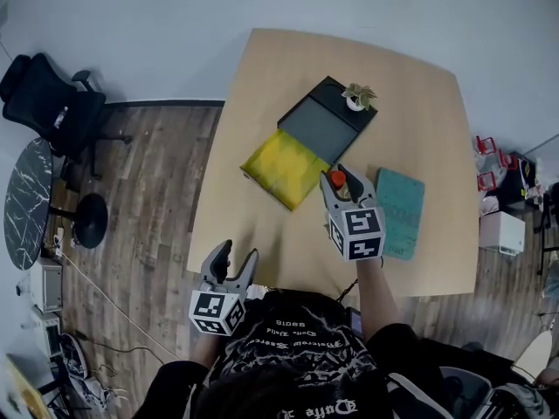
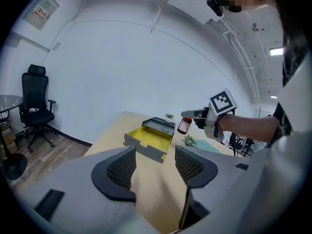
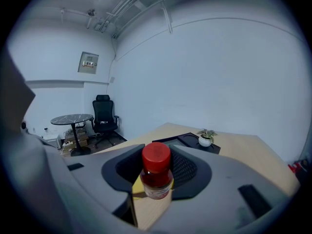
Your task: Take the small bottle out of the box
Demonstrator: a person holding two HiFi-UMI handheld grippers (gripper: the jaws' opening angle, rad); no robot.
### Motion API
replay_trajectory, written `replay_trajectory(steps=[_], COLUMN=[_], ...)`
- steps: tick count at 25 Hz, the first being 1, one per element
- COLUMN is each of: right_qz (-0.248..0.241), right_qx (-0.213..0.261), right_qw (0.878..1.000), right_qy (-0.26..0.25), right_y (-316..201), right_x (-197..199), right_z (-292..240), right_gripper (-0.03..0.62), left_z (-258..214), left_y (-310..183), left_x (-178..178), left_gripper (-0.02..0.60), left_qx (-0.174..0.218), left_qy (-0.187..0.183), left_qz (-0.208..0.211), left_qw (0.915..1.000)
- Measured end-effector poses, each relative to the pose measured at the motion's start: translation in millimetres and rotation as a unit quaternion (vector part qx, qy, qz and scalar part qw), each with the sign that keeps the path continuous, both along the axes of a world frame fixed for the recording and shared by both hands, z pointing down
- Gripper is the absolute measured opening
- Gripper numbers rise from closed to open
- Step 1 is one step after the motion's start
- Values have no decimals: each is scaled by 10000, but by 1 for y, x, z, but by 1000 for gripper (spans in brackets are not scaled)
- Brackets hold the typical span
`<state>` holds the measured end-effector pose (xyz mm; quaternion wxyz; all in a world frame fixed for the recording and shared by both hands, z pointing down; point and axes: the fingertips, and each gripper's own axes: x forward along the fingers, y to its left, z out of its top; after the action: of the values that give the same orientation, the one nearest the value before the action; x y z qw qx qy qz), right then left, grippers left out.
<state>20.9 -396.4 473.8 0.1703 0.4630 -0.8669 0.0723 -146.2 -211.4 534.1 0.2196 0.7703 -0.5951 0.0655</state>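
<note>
My right gripper is shut on the small bottle, a clear bottle with a red cap and dark red contents. It holds the bottle up in the air, to the right of the open box with its yellow inside. The box's dark lid lies open behind it. My left gripper is open and empty, low at the near table edge, its jaws pointing toward the box.
A small potted plant stands on the far corner of the lid. A teal notebook lies right of the box. A black office chair and a round marble table stand on the wooden floor at the left.
</note>
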Motion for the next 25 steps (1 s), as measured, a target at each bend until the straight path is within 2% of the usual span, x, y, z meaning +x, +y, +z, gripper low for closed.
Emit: replay_trajectory(steps=[11,19,25], right_qz=[359,682,728], right_qx=[137,163,205], right_qw=[9993,9975,9971], right_qy=[-21,-57,-3], right_y=[51,87,116], right_x=[33,58,65], right_z=[-21,-11,0], right_gripper=[156,156,156], left_z=[0,-3,-7], left_y=[-3,-5,-2], left_x=[24,53,69], left_gripper=[258,258,258], left_qx=[152,291,378], left_qy=[402,291,266], left_qz=[500,1018,1312], left_qw=[9978,9940,9903])
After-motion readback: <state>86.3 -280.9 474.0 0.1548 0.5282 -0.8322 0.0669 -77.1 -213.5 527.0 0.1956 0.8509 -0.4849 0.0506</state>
